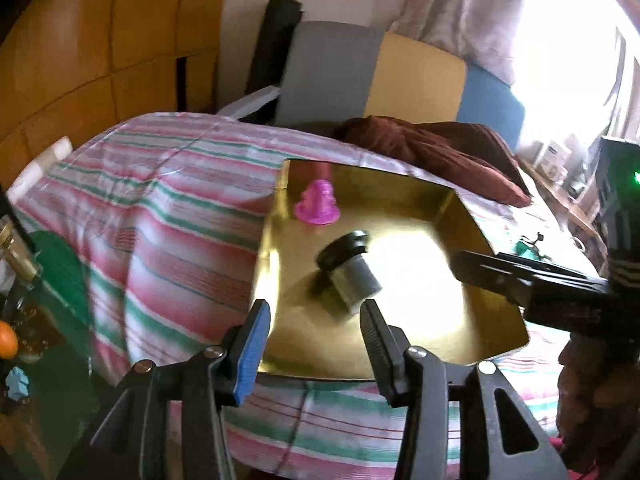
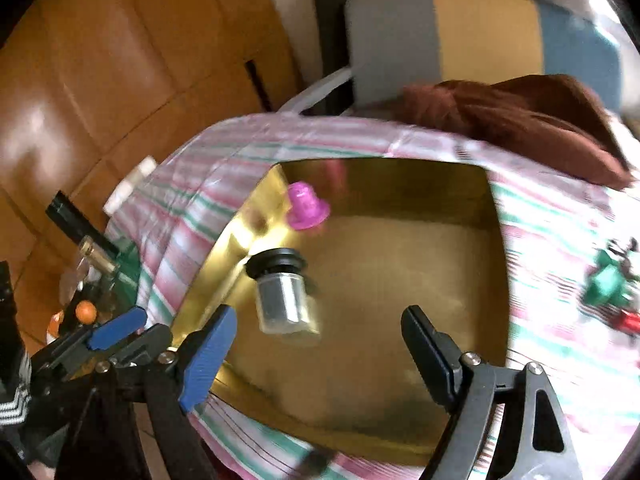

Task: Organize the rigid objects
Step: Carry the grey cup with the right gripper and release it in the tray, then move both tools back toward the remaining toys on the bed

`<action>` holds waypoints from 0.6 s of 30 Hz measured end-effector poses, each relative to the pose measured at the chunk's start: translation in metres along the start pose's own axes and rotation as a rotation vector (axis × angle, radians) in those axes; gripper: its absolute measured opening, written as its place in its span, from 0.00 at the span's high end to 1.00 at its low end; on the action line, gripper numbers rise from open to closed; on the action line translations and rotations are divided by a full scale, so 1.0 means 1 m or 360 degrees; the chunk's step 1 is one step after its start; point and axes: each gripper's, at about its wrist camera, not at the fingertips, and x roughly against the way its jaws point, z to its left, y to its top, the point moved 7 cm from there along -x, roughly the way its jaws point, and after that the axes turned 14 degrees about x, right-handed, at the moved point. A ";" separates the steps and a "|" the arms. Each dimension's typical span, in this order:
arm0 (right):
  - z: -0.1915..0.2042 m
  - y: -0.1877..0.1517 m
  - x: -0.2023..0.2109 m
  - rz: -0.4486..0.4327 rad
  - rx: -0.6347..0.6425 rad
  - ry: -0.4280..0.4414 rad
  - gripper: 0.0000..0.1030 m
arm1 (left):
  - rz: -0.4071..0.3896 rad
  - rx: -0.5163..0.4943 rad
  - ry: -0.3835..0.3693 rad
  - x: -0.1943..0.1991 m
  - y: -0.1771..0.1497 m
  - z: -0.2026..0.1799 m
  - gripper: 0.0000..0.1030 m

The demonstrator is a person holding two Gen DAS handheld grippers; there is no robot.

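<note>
A gold tray (image 1: 492,336) (image 2: 400,436) lies on a striped bed cover. In it a small clear jar with a black lid (image 1: 351,273) (image 2: 282,294) lies on its side, and a pink toy figure (image 1: 318,204) (image 2: 306,206) stands near the tray's far left corner. My left gripper (image 1: 316,340) is open and empty at the tray's near edge, just short of the jar. My right gripper (image 2: 320,344) is open and empty over the tray, just in front of the jar; it also shows in the left wrist view (image 1: 532,280). A green toy (image 2: 608,284) (image 1: 528,246) lies on the cover right of the tray.
A brown cloth (image 1: 440,148) (image 2: 520,116) lies behind the tray, with striped cushions (image 1: 400,76) beyond it. A side table with small items, among them an orange ball (image 2: 85,311) and a gold-capped bottle (image 1: 16,256), stands at the left. Wooden panelling (image 1: 100,40) is behind.
</note>
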 end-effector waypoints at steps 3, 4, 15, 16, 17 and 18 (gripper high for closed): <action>-0.024 -0.015 0.026 -0.0025 -0.0036 -0.0112 0.17 | 0.0014 -0.0060 -0.0072 0.002 -0.003 -0.020 0.55; -0.032 -0.021 0.034 -0.0027 -0.0053 -0.0137 0.17 | 0.0013 -0.0090 -0.0090 0.003 -0.004 -0.027 0.55; -0.141 -0.090 0.115 -0.0002 -0.0359 -0.0485 0.17 | 0.0054 -0.0395 -0.0266 0.003 -0.017 -0.107 0.55; -0.152 -0.096 0.121 0.0010 -0.0388 -0.0525 0.17 | 0.0053 -0.0434 -0.0280 0.004 -0.019 -0.116 0.55; -0.164 -0.103 0.127 0.0022 -0.0421 -0.0568 0.17 | 0.0052 -0.0455 -0.0286 0.004 -0.021 -0.121 0.55; -0.174 -0.109 0.132 0.0029 -0.0453 -0.0598 0.17 | 0.0054 -0.0484 -0.0297 0.003 -0.023 -0.127 0.55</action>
